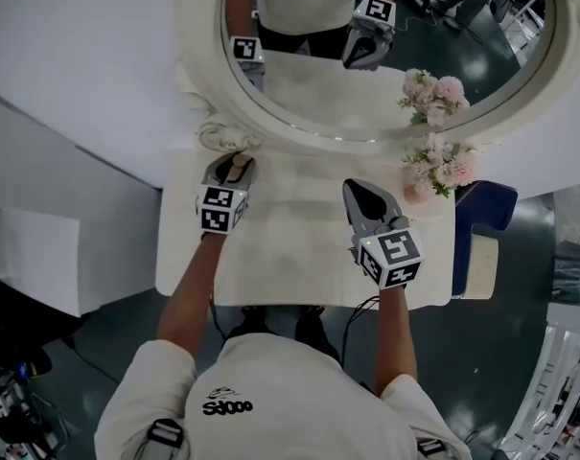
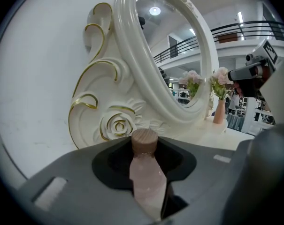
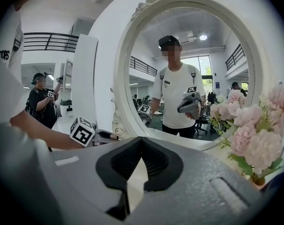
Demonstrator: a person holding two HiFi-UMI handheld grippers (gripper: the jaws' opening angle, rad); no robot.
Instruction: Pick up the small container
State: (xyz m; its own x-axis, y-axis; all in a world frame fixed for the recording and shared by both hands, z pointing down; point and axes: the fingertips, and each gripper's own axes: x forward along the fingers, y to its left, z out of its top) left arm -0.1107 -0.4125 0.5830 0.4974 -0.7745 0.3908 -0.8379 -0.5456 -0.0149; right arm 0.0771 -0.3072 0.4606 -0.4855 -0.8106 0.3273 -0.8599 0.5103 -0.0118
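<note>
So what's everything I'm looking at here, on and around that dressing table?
Table: one, white, under everything.
Mirror: one, oval, cream frame with gold scrolls, at the table's back.
Flowers: one bunch, pink, in a pink vase, at the table's right end.
Small container: one, pale pink with a wooden cap, upright by the mirror's lower left frame.
Chair-like item: one, dark blue, right of the table.
Left gripper: one, grey, closed on the small container.
Right gripper: one, grey, jaws apart, empty, over the table's middle.
Person: one, white T-shirt, holding both grippers.
</note>
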